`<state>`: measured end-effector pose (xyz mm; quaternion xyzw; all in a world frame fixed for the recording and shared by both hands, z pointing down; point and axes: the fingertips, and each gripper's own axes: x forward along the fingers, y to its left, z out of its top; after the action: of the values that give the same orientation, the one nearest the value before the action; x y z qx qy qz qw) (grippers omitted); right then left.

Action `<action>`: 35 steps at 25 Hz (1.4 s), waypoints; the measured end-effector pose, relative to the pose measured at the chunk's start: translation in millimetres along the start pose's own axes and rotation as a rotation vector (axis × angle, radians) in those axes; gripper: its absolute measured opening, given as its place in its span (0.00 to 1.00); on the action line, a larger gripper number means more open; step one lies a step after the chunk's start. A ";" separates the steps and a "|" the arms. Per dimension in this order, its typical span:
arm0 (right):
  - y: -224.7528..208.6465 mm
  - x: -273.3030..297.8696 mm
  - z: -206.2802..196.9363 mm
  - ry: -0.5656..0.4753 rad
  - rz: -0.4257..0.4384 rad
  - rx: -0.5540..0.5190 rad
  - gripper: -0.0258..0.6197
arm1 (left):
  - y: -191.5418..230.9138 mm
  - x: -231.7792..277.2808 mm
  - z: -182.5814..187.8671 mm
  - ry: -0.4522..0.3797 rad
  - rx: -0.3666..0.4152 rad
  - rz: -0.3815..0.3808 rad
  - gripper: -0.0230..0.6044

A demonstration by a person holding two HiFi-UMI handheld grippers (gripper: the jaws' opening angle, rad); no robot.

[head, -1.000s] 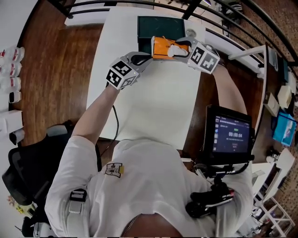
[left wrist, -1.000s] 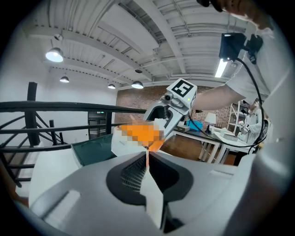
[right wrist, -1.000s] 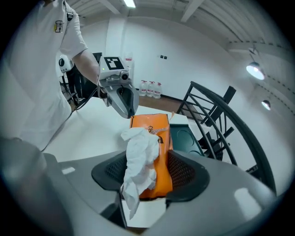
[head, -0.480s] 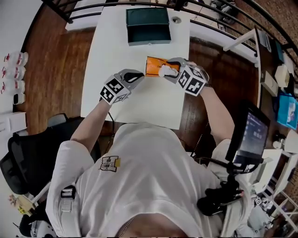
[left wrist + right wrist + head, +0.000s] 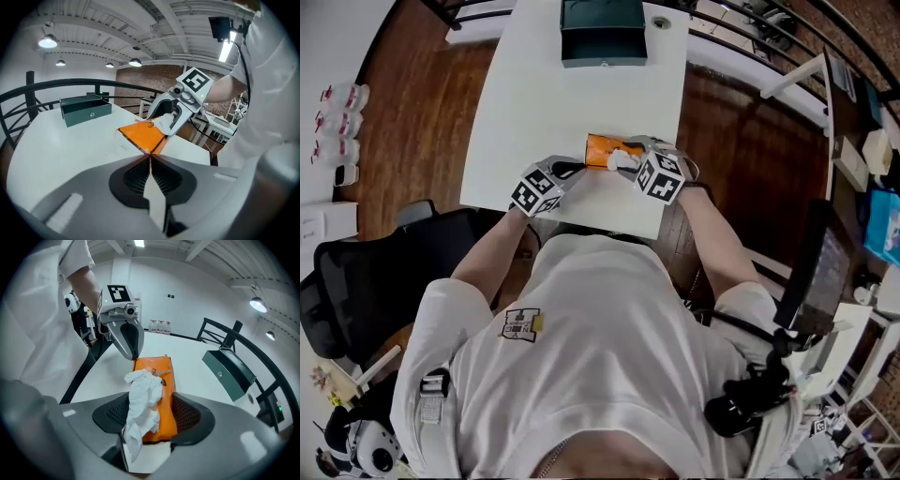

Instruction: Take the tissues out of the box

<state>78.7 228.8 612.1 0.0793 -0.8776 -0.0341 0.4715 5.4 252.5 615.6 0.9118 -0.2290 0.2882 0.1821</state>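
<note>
Right gripper (image 5: pixel 152 401): jaws opening, astride the pack (image 5: pixel 165 373) at frame centre. A crumpled tissue (image 5: pixel 140 399) hides the pack's mouth and drapes over the left-hand pad. Left gripper (image 5: pixel 150 158) is closed on the pack's far corner, the pinch barely visible. In the head view, the grippers cover most of the pack.

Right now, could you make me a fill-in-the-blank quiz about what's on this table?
The soft plastic tissue pack lying on the white table is ____ in colour.
The crumpled paper tissue poking out of it is ____.
The dark green rectangular box stands at the table's ____ end, away from the person.
Missing words: orange; white; far.
</note>
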 end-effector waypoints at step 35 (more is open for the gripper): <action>105.5 -7.0 -8.8 -0.273 -0.389 0.886 0.04 | -64.0 -14.8 -61.5 -0.009 0.039 -0.166 0.04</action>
<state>78.5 334.1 625.4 0.4288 -0.8305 0.2445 0.2582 0.9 338.7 641.0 0.9324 -0.1476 0.2722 0.1864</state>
